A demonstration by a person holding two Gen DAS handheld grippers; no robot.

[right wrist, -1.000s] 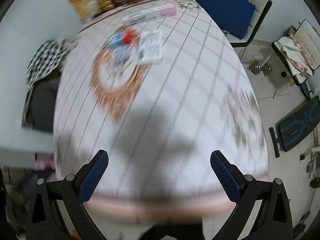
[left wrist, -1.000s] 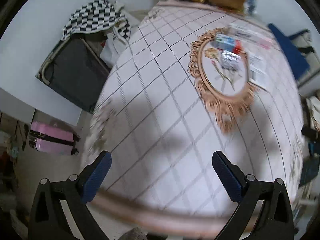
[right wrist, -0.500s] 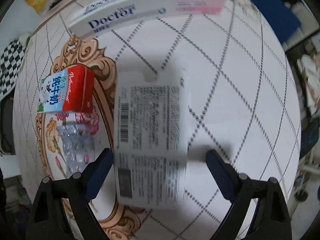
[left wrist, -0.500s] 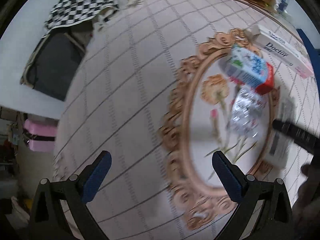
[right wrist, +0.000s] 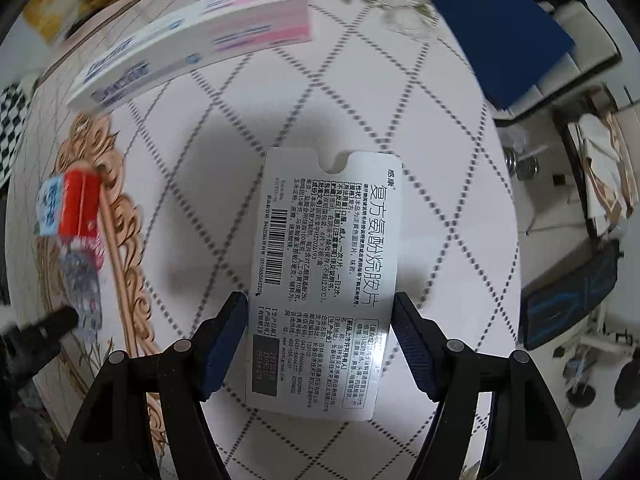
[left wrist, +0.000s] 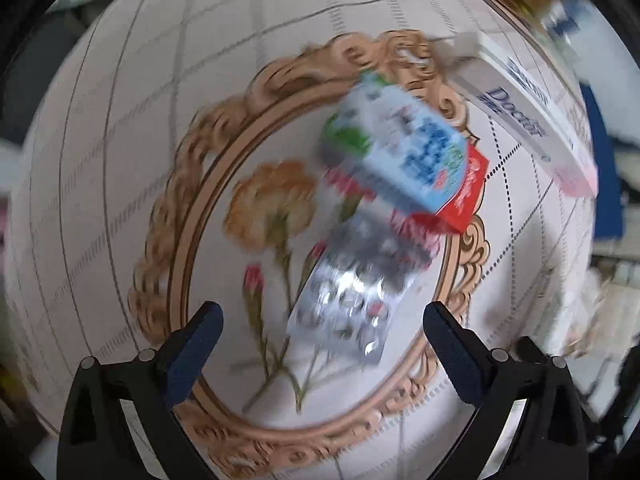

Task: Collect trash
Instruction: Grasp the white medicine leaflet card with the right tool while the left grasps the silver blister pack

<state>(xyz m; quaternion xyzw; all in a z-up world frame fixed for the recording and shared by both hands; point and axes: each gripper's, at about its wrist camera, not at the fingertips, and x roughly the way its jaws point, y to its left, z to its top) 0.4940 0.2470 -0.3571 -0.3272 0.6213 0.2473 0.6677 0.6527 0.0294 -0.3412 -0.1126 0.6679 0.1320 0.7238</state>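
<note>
A silver blister pack (left wrist: 352, 300) lies inside the tablecloth's ornate oval; my left gripper (left wrist: 320, 328) is open with its fingers either side of the pack's near end. A blue, white and red milk carton (left wrist: 404, 156) lies just beyond it. A long white "Doctor" box (left wrist: 528, 116) lies further right. In the right wrist view a flat white medicine card (right wrist: 324, 280) with black print lies on the cloth; my right gripper (right wrist: 320, 324) is open, its blue pads against the card's two long edges. The carton (right wrist: 68, 208) and long box (right wrist: 192, 52) show there too.
The round table (right wrist: 280, 100) has a white diamond-patterned cloth. A blue-seated chair (right wrist: 492, 20) stands beyond its right edge, with floor clutter (right wrist: 600, 172) further right. The left gripper's finger (right wrist: 36, 328) shows at the right wrist view's left edge.
Both grippers have moved forward and down over the table. The left now straddles the blister pack; the right has narrowed onto the white card's edges.
</note>
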